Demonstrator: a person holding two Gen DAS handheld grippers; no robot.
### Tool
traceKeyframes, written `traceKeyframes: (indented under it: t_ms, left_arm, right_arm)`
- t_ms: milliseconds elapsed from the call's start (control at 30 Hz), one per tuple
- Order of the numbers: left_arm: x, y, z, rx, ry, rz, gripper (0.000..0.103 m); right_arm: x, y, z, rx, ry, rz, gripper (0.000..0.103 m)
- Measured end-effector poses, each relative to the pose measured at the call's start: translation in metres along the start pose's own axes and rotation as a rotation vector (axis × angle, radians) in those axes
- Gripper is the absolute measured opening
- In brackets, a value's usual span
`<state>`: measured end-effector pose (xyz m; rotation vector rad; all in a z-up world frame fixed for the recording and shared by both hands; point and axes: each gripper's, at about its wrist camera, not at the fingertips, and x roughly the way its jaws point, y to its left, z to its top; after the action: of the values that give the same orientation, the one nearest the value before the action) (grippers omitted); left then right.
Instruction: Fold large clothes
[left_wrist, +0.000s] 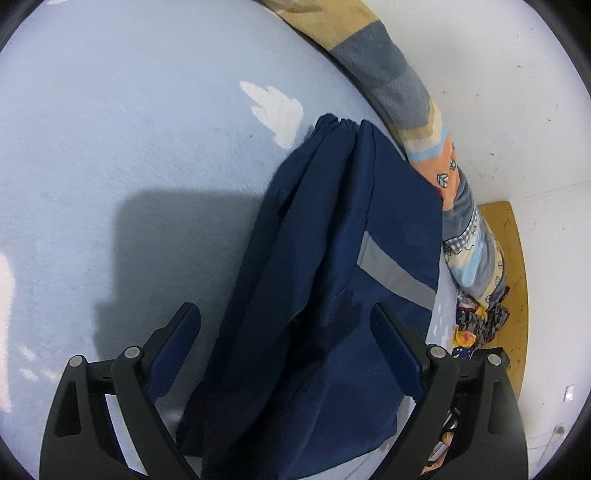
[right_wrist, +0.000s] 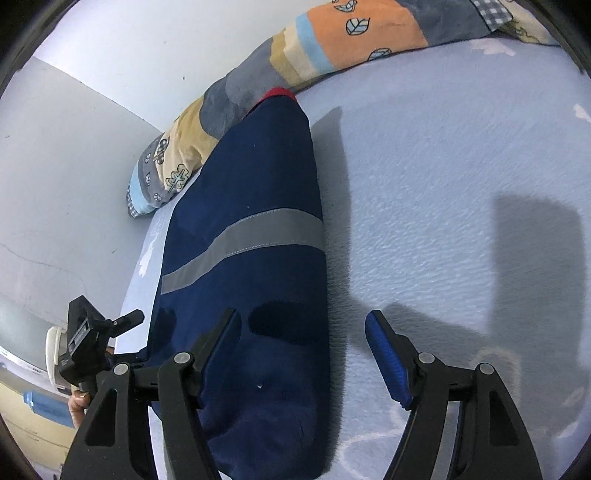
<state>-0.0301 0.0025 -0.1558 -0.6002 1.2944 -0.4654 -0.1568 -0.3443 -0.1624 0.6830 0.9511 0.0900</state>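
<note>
Both hand-held grippers (left_wrist: 286, 325) (right_wrist: 303, 328) tilted down, open, over navy garment (right_wrist: 251, 229).

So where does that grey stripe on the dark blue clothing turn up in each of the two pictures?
Left wrist view: the grey stripe runs slantwise right of centre, across the navy garment, above the right finger.
Right wrist view: the stripe crosses the garment left of centre, above the left finger.
Shared landmark: the patchwork blanket lying along the wall, just beyond the garment's far end.
</note>
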Motion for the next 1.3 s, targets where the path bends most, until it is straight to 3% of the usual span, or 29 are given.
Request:
traceKeyframes:
  t_ms: [200, 333, 467, 567, 667, 700, 733, 767, 800, 900, 1133, 1300]
  left_arm:
    - [0.012, 0.006, 0.005, -0.043, 0.014, -0.01, 0.094]
    - [0.015, 0.012, 0.008, -0.11, 0.002, -0.069, 0.095]
    - [0.021, 0.01, 0.011, -0.136, -0.011, -0.094, 0.103]
    - [0.028, 0.005, 0.011, -0.133, -0.028, -0.106, 0.103]
    - [0.037, -0.015, 0.007, -0.053, -0.04, -0.078, 0.102]
    - [0.04, -0.024, 0.005, -0.024, -0.031, -0.103, 0.087]
    - [0.041, -0.029, 0.003, -0.013, -0.033, -0.084, 0.08]
    - [0.041, -0.035, 0.002, 0.014, -0.041, -0.032, 0.067]
    - [0.04, -0.042, 0.0, 0.052, -0.047, 0.005, 0.064]
    - [0.032, -0.052, -0.003, 0.077, -0.064, 0.018, 0.051]
    - [0.017, -0.084, -0.029, 0.154, -0.042, -0.005, 0.05]
    - [0.017, -0.108, -0.088, 0.222, 0.015, -0.004, 0.05]
  right_arm:
    - [0.014, -0.004, 0.004, 0.015, 0.021, 0.039, 0.073]
    - [0.024, -0.013, 0.011, 0.065, 0.03, 0.124, 0.074]
    - [0.044, -0.017, 0.017, 0.115, 0.061, 0.224, 0.073]
    - [0.059, -0.001, 0.021, 0.059, 0.082, 0.196, 0.074]
    - [0.068, 0.014, 0.02, 0.002, 0.066, 0.177, 0.074]
    - [0.069, 0.019, 0.019, -0.023, 0.065, 0.17, 0.072]
    - [0.069, 0.023, 0.019, -0.05, 0.06, 0.152, 0.068]
    - [0.065, 0.028, 0.02, -0.084, 0.045, 0.123, 0.056]
    - [0.062, 0.032, 0.021, -0.098, 0.039, 0.115, 0.048]
    - [0.05, 0.05, 0.024, -0.179, 0.006, 0.079, 0.038]
    - [0.005, 0.065, 0.012, -0.252, -0.018, 0.042, 0.037]
    - [-0.045, 0.038, -0.011, -0.198, -0.006, 0.024, 0.037]
